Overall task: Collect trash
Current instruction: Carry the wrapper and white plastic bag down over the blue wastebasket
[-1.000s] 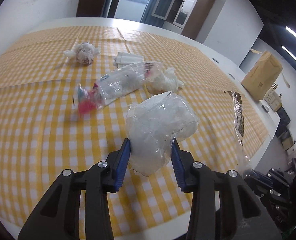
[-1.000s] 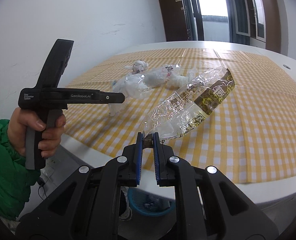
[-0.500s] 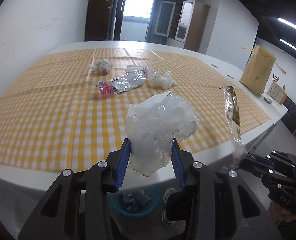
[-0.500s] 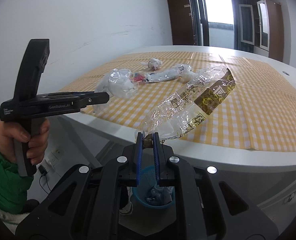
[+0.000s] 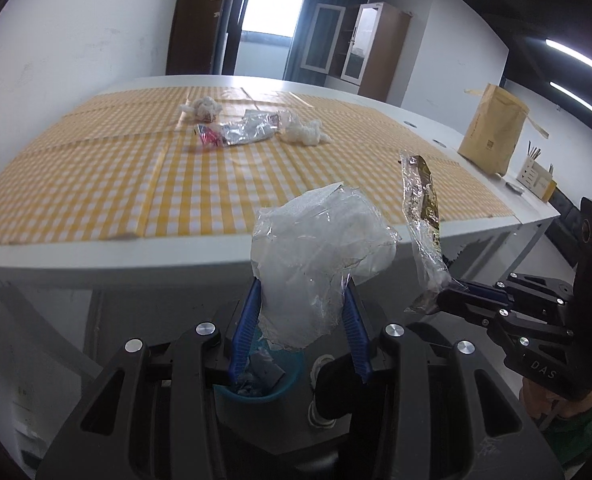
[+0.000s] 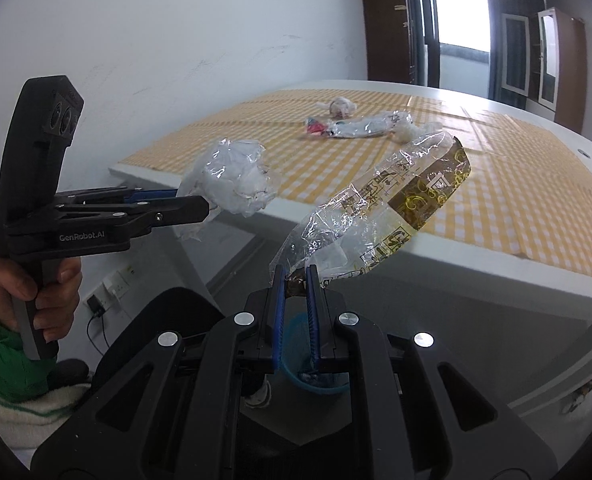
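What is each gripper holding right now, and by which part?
The left gripper clamps the crumpled clear plastic bag around its lower part. The right gripper pinches the printed clear wrapper by its narrow bottom end.

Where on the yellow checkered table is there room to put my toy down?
The near half of the checkered tablecloth is bare, and its right side too. Farther back it is crowded: a crumpled tissue, a silver wrapper and white wads lie together.

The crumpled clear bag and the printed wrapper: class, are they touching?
Apart. The right wrist view shows bare table edge between the crumpled clear bag and the printed wrapper.
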{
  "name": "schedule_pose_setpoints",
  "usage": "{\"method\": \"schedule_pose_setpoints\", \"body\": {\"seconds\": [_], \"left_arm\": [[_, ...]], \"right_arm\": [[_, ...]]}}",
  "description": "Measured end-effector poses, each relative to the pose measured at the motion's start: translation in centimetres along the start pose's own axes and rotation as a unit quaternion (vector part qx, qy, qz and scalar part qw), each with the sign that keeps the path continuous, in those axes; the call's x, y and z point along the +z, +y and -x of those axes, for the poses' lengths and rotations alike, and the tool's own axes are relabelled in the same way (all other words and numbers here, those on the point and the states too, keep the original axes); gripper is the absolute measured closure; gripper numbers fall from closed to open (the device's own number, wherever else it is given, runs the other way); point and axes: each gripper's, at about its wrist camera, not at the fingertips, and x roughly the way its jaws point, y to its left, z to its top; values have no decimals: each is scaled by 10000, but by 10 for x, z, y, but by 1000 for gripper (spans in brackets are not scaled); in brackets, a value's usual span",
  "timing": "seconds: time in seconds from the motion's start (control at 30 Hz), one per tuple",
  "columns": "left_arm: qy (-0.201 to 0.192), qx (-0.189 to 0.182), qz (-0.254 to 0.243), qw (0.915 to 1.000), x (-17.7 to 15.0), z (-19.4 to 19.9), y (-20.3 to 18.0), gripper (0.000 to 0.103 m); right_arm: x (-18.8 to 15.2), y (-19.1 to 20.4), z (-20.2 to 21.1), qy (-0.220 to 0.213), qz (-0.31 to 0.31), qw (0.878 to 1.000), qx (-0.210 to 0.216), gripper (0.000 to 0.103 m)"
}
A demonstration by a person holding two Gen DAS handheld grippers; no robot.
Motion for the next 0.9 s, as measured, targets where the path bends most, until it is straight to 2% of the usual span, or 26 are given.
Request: {"method": "schedule_pose_setpoints", "body": {"seconds": [0.4, 0.53, 0.73, 0.9], "left_arm": [[257, -82, 232, 9994, -44, 7, 10, 63], [402, -225, 440, 9980, -59, 3, 16, 63], [542, -230, 421, 9974, -73, -6, 14, 63], [766, -192, 452, 9959, -86, -25, 17, 63]], "right_arm": [[-45, 33, 25, 384, 367, 9984, 218, 94], [-61, 45, 30, 555, 475, 9968, 310, 94], [-83, 49, 25, 847, 472, 9943, 439, 94], [-99, 46, -1, 1197, 317, 9903, 626, 94]]}}
